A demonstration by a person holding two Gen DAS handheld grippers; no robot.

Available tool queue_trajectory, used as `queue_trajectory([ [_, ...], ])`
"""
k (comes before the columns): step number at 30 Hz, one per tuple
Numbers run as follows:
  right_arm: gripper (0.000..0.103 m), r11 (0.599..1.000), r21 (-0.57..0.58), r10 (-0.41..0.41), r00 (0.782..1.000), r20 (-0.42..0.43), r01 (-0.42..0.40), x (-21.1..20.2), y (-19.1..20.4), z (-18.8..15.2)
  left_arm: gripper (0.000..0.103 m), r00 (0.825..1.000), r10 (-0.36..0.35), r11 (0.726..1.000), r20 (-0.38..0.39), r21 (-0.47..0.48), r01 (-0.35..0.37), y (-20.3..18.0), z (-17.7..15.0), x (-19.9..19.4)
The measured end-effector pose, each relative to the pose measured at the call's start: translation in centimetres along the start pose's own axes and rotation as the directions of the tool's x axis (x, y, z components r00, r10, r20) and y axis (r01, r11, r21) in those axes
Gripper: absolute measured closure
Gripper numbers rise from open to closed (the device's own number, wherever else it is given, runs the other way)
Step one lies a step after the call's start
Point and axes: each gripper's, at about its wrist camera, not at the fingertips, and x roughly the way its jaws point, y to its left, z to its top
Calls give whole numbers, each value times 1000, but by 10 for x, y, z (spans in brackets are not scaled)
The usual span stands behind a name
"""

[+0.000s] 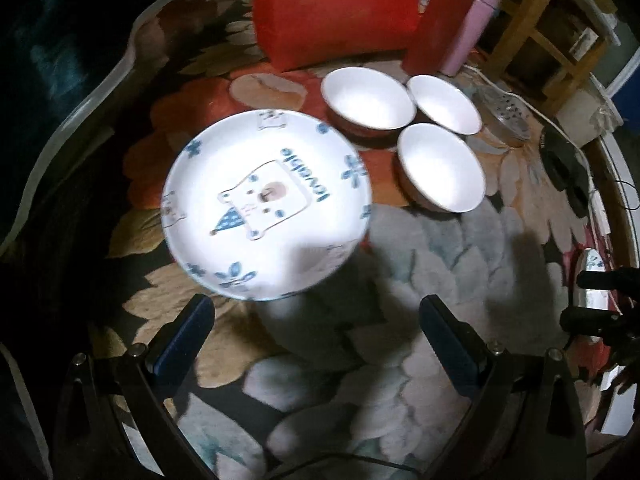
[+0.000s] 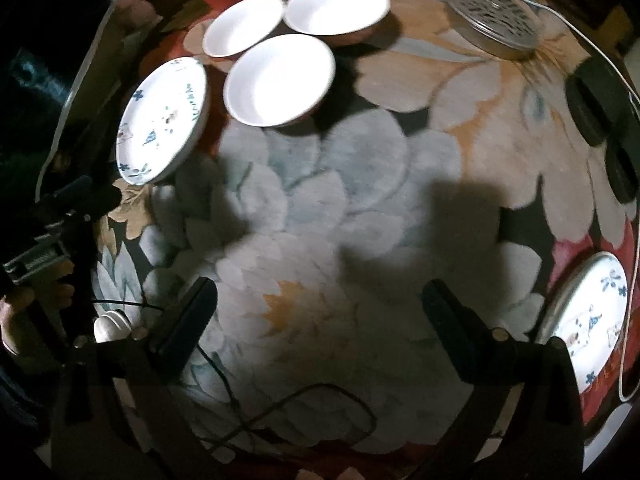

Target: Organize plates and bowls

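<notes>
My left gripper (image 1: 316, 320) fingers spread, bear plate (image 1: 266, 204) just ahead-left, unheld; right gripper (image 2: 320, 312) spread, empty.

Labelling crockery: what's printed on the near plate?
White plate, blue flowers, cartoon bear with blue hat, word "lovable". Clearest in left wrist view.

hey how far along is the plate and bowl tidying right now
Done: little, from what shows. The three bowls sit side by side, unstacked, and the two printed plates lie far apart.
In hand: nothing. The left gripper and right gripper are both open and empty; the left one points at the near plate.
Left: bring the far plate together with the near one and stack the bowls, presumably.
</notes>
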Motion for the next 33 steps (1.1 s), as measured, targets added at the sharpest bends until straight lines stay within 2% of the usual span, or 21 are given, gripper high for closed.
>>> queue_trajectory([
  [6,0,1000,-27,5,999,-46,-6,22,33,15,1,1000,13,999,0,-30,-13,27,-3,-1],
  [11,0,1000,1,16,1000,-17,-16,34,58,38,1,1000,7,996,8,-88,-6,54,-6,-1],
  [17,3,991,84,98,994,49,-101,62,90,72,1,1000,21,994,4,-112,-20,76,-12,1],
  [23,30,970,208,118,992,33,-123,102,108,89,1,1000,30,990,-4,-139,-30,94,-20,2],
  [24,37,968,223,116,993,23,-118,108,110,91,1,1000,31,990,-5,-138,-32,95,-21,2],
  [26,52,967,234,105,994,6,-104,117,113,93,1,999,32,990,-5,-134,-32,98,-23,1],
  [28,85,969,233,87,996,-9,-83,124,116,96,1,999,32,991,-5,-133,-32,99,-24,0],
  [33,85,989,141,45,999,-29,-40,124,127,98,1,1000,23,988,-13,-150,-25,108,-27,0],
])
